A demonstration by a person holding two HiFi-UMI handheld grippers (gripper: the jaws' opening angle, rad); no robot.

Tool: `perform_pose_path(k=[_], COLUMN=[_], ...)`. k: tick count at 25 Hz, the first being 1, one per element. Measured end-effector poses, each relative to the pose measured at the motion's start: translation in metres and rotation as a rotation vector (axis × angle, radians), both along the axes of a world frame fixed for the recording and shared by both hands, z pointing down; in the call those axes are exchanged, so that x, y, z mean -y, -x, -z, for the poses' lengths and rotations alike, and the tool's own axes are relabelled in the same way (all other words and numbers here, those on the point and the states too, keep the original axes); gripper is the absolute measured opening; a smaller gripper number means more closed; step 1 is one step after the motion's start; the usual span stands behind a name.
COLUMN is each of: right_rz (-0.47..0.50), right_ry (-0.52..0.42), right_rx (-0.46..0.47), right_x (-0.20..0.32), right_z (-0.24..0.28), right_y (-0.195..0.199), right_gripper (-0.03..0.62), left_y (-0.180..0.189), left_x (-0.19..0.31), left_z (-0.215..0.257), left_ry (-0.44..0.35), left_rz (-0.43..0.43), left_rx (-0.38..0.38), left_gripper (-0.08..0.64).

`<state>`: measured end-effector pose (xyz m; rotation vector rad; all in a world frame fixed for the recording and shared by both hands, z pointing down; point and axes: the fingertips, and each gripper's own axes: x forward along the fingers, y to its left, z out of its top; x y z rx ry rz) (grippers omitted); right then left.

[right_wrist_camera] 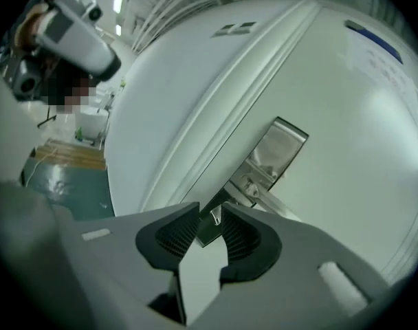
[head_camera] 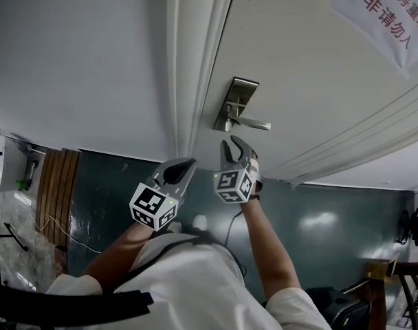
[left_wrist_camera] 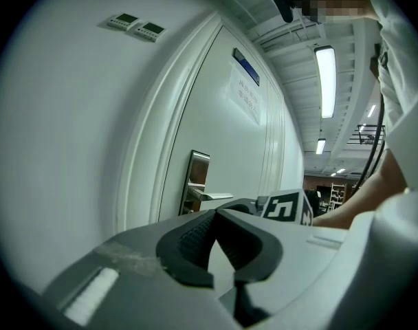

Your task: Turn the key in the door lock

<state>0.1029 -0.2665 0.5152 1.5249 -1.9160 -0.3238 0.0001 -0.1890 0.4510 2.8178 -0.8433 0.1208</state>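
Under the door handle (head_camera: pixel 254 124), the key (right_wrist_camera: pixel 215 216) sits in the lock (head_camera: pixel 238 91), just between the open right tongs (right_wrist_camera: pixel 210 210), not gripped; close squarely on it before any turn. The left tongs (left_wrist_camera: pixel 216 213) are closed, empty.

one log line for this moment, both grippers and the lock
right gripper: jaws apart, at lock plate | key: between jaw tips, not pinched | left gripper: jaws together, empty, clear of door

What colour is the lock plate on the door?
The lock plate is shiny silver metal; the right gripper view shows it best.
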Motion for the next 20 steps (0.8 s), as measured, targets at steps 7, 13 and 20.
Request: perform_pose_path(k=[7,13,20], right_rz=[-0.048,-0.064,-0.081], right_ry=[-0.068,-0.120,-0.141], right_rx=[0.287,0.525,0.636], right_x=[-0.037,-0.069,-0.113], right_z=[0.034,0.069,0.094], right_y=[0.000,-0.003,-0.016], right_gripper=[0.084,0.055,0.018], left_y=[-0.003,-0.008,-0.014], left_x=[0.008,0.005,-0.007], left_z=[0.010,0.024,0.040], left_ry=[-0.016,-0.052,-0.073], left_rz=[-0.003,-0.021,-0.045], left_rx=[-0.013,-0.018,-0.038], left_gripper=[0.005,0.005,0.005])
